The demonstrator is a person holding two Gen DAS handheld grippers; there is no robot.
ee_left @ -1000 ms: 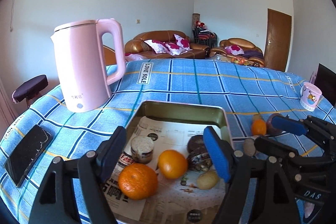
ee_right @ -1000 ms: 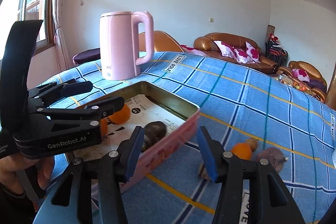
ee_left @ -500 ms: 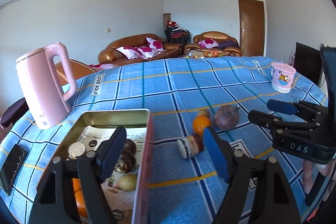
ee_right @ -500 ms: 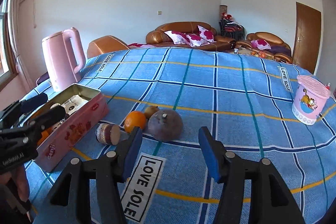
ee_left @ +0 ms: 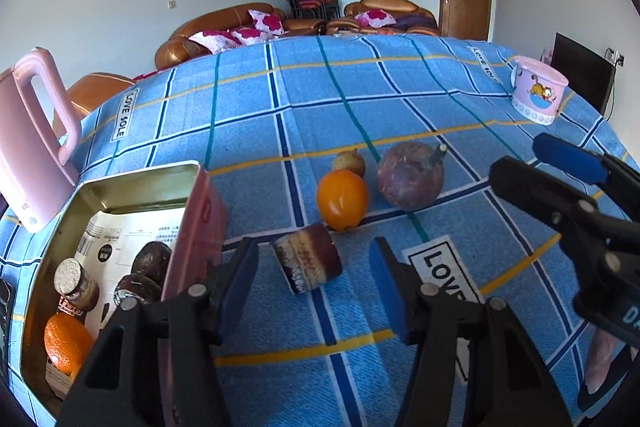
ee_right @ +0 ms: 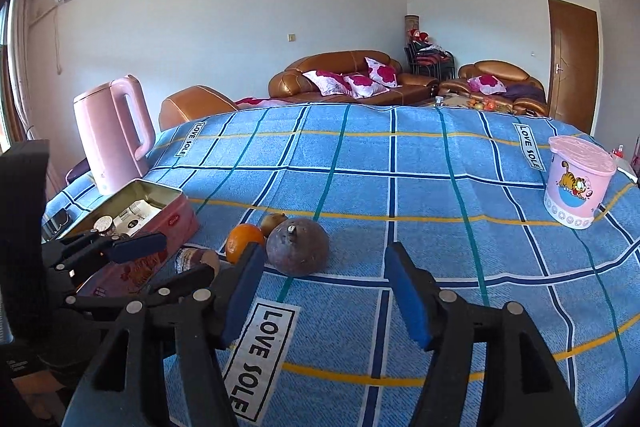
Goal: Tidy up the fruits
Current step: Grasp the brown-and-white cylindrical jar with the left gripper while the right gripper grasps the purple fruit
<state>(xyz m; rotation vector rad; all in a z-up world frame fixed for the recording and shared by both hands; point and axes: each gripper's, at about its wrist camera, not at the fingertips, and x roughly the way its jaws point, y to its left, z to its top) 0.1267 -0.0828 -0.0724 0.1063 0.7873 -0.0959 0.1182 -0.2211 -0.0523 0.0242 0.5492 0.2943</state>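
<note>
A: In the left wrist view, what sits before the left gripper (ee_left: 312, 291)?

B: A short brown stub (ee_left: 307, 263), lying on its side on the cloth (ee_left: 400, 91), near and between the jaws. They are closing but the pads don't touch it yet. Just beyond lie an orange (ee_left: 342, 199), a small fruit (ee_left: 349, 163) and a big purple fruit (ee_left: 411, 175). The tin (ee_left: 140, 183) stands to the left, already holding an orange and dark pieces.

A: How would the stub handle?

B: Light and fairly firm, I'd guess; it could roll, so pinch across its round sides, not its cut ends.

A: And the right wrist view?

B: The right gripper (ee_right: 324, 291) hangs near the purple fruit (ee_right: 297, 247), its jaws opening with nothing between them. That fruit looks heavy, hard and smooth; grip its widest part, clear of the stem. The orange (ee_right: 244, 242) lies just left of it, the tin (ee_right: 176, 223) further left.
</note>
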